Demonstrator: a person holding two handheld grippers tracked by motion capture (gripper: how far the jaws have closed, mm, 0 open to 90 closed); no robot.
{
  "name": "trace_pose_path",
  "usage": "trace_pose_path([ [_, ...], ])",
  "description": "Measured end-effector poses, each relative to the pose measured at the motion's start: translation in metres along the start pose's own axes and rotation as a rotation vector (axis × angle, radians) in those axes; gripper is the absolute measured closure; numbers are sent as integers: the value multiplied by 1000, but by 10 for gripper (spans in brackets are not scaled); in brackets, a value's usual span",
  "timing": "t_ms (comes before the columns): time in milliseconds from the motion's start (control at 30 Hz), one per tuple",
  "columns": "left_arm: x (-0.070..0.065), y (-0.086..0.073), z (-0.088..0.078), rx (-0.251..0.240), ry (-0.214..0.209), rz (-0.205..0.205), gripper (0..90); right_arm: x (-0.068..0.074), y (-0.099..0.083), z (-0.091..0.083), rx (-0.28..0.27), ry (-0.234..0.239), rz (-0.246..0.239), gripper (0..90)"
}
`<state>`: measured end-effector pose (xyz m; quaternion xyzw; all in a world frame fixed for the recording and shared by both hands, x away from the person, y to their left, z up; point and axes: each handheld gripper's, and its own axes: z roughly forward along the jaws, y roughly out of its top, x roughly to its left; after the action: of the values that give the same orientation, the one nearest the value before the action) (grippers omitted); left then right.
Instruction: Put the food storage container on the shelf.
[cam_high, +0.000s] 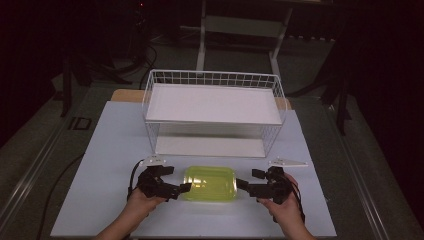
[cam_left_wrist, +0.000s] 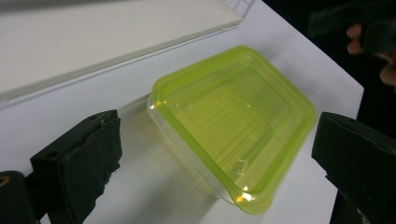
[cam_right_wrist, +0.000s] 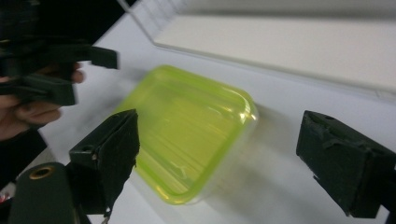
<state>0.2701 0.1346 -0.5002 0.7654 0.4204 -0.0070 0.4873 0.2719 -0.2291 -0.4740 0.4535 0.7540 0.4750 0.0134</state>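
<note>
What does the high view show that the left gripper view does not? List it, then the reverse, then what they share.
High view alone: the whole white wire rack with its upper shelf, the floor around the table, and the left gripper beside the container's end.
Left gripper view alone: the ridges moulded into the lid, seen between wide-open jaws.
Both: the yellow-green lidded container on the white table, the rack's lower shelf, and the right gripper.

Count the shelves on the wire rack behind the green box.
2. The upper shelf sits inside the wire rack near its top; the lower shelf lies at its base on the table, just behind the box.
</note>
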Motion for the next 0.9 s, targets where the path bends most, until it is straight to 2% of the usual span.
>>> trace_pose_path([
  [67,4,-2,2,0,-18,-56,38,-4,-1,5,33,30,68,140],
  [100,5,-3,3,5,-22,-70,52,-6,-2,8,55,36,112,156],
  [200,8,-7,7,35,-37,-111,62,-10,-5,15,96,59,184,209],
  [233,9,-8,8,42,-24,-108,95,-11,-6,18,116,64,200,225],
  [367,12,-10,14,58,-21,-172,206,-13,-10,29,166,59,271,267],
  [400,12,-10,15,70,0,-179,231,-14,-11,32,176,65,291,310],
  [433,13,-10,17,76,-2,-194,255,-15,-11,35,192,70,306,312],
  [467,13,-10,17,76,1,-199,323,-15,-12,37,201,65,327,343],
  [500,13,-11,18,78,17,-204,340,-15,-13,39,210,68,332,366],
  [533,14,-11,19,76,6,-210,397,-15,-13,41,228,63,337,369],
  [600,13,-11,19,76,15,-208,481,-15,-15,44,245,60,349,436],
  [633,14,-12,20,80,2,-212,520,-15,-16,45,252,53,356,456],
  [667,13,-12,20,80,12,-210,547,-15,-17,46,251,46,357,518],
  [733,13,-13,20,86,-5,-209,626,-15,-17,47,256,32,362,563],
  [833,12,-15,20,79,-18,-213,674,-15,-17,45,240,26,357,642],
  [900,12,-15,20,77,-28,-229,695,-12,-15,44,246,24,342,683],
])
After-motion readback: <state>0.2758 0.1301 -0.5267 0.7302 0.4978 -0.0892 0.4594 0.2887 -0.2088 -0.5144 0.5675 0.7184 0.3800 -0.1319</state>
